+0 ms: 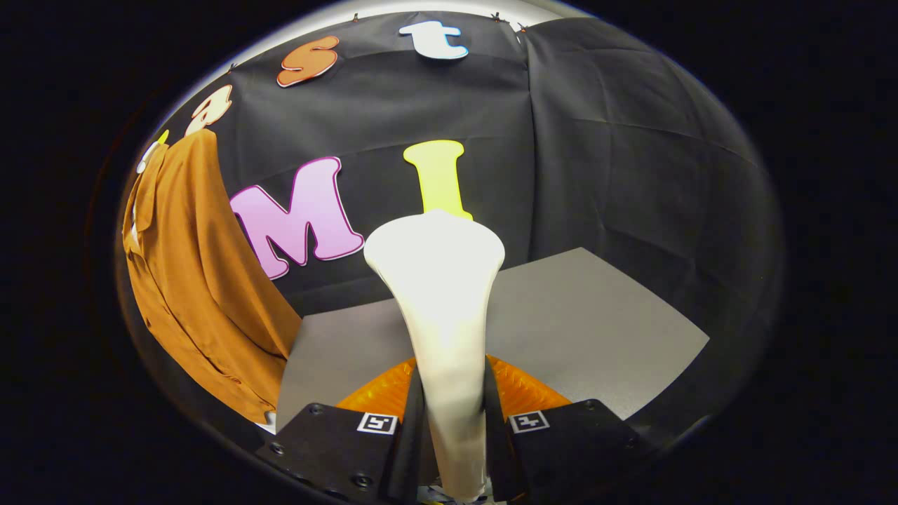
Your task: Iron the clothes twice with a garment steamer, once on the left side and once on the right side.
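A white garment steamer (440, 301) stands upright between my two fingers, its neck pinched by both of them and its wide head rising beyond them. My gripper (452, 414) is shut on that neck. A brown-orange shirt (200, 280) hangs on the booth's wall well to the left of the steamer, collar at the top, hem reaching down beside the table. The steamer's head is apart from the shirt, with a wide gap of black cloth between them.
A grey table top (582, 315) spreads beneath and beyond the fingers, running off to the right. Black cloth walls close the booth behind and to the right of it.
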Tool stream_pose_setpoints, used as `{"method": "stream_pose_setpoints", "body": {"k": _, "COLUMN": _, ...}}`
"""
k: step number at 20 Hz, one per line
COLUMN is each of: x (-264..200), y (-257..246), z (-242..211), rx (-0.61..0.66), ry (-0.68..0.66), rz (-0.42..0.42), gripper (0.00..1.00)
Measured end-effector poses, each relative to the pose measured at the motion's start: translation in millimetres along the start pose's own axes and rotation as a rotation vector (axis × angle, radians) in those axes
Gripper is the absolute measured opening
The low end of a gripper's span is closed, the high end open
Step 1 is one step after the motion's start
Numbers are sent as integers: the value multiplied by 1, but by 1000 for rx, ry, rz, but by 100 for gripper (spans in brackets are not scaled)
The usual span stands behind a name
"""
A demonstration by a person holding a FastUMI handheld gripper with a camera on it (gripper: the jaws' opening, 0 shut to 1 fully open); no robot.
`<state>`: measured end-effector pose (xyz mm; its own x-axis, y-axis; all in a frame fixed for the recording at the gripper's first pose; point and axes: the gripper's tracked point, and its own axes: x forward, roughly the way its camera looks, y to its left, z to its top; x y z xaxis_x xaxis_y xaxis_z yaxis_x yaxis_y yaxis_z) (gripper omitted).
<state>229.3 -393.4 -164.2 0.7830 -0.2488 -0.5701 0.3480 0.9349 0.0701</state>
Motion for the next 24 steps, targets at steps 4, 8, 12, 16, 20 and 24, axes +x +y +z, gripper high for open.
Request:
{"method": "stream_pose_setpoints", "body": {"k": 4, "x": -28, "y": 4, "z": 10, "rx": 11, "ry": -43, "rz": 0, "gripper": 43}}
{"method": "stream_pose_setpoints", "body": {"k": 8, "x": -54, "y": 28, "z": 17, "rx": -2, "ry": -87, "rz": 31, "gripper": 43}}
{"method": "stream_pose_setpoints", "body": {"k": 12, "x": -80, "y": 67, "z": 27, "rx": -20, "ry": -133, "rz": 75, "gripper": 43}}
{"method": "stream_pose_setpoints", "body": {"k": 16, "x": -101, "y": 119, "z": 29, "rx": -25, "ry": -174, "rz": 118, "gripper": 43}}
{"method": "stream_pose_setpoints", "body": {"k": 20, "x": -115, "y": 174, "z": 23, "rx": -57, "ry": -188, "rz": 134, "gripper": 43}}
{"method": "stream_pose_setpoints", "body": {"k": 24, "x": -123, "y": 224, "z": 15, "rx": -81, "ry": -197, "rz": 141, "gripper": 43}}
